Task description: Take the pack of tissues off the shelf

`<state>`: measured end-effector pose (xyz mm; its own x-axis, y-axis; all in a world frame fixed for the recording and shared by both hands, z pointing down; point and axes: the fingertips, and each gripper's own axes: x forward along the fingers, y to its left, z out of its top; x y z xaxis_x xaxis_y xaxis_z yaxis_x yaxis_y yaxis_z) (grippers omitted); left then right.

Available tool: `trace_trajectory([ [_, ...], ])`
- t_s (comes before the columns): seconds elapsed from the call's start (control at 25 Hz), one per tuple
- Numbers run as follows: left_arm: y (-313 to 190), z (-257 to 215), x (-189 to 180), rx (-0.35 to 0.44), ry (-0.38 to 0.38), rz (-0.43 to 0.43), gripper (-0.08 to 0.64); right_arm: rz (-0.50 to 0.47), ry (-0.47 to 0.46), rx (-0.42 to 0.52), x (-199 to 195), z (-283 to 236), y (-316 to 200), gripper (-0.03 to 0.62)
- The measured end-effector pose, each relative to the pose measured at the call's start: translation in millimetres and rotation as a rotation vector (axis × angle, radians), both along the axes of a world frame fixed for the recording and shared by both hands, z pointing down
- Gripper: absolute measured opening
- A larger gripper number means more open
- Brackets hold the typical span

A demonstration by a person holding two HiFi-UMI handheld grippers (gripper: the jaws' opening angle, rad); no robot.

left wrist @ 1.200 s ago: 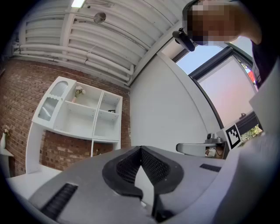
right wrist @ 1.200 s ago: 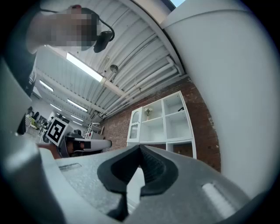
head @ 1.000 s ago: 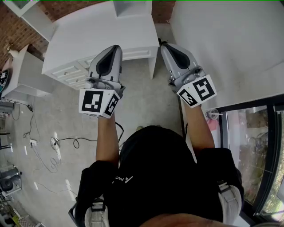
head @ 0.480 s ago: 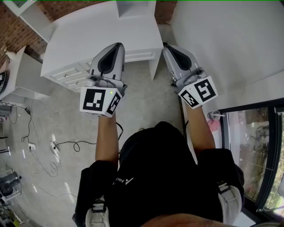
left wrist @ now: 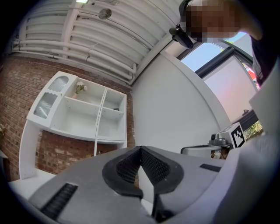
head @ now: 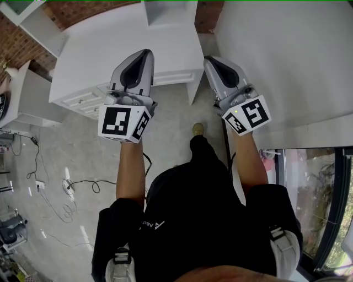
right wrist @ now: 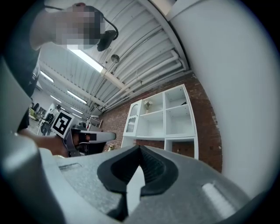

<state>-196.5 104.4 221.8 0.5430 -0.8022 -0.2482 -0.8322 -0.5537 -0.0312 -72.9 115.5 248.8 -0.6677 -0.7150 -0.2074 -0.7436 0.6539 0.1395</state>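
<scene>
Person standing on concrete floor [head: 171, 124], cables [head: 77, 183] trailing left. One white desk [head: 127, 49] sitting ahead against the brick wall [head: 83, 11]. White wall [head: 287, 55] closing off the right, leaving a narrow floor gap between. One shelf unit [left wrist: 83, 109] sitting against the brick. Two grippers: left gripper [head: 144, 53] and right gripper [head: 208, 58] both holding jaws together, empty. Tissue pack not showing clearly anywhere on the shelves.

Both forearms [head: 128, 171] stretched out ahead of the torso [head: 204, 220], side by side. The left gripper [head: 144, 53] pointed forward, left of the torso, jaws pressed together on nothing. The right gripper [head: 208, 58] sat level with it, right of the torso, jaws likewise closed and empty.
</scene>
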Motion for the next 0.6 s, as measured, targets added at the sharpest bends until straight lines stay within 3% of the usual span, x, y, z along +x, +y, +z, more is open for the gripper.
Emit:
trace_trajectory([
  [0.36,-115,26,37,-0.006,-0.022,-0.079,-0.002,-0.060,0.024,0.067,38,12,-120,0.002],
  [0.6,-205,30,60,0.007,-0.017,-0.156,-0.002,-0.113,0.023,0.063,72,16,-206,0.002],
])
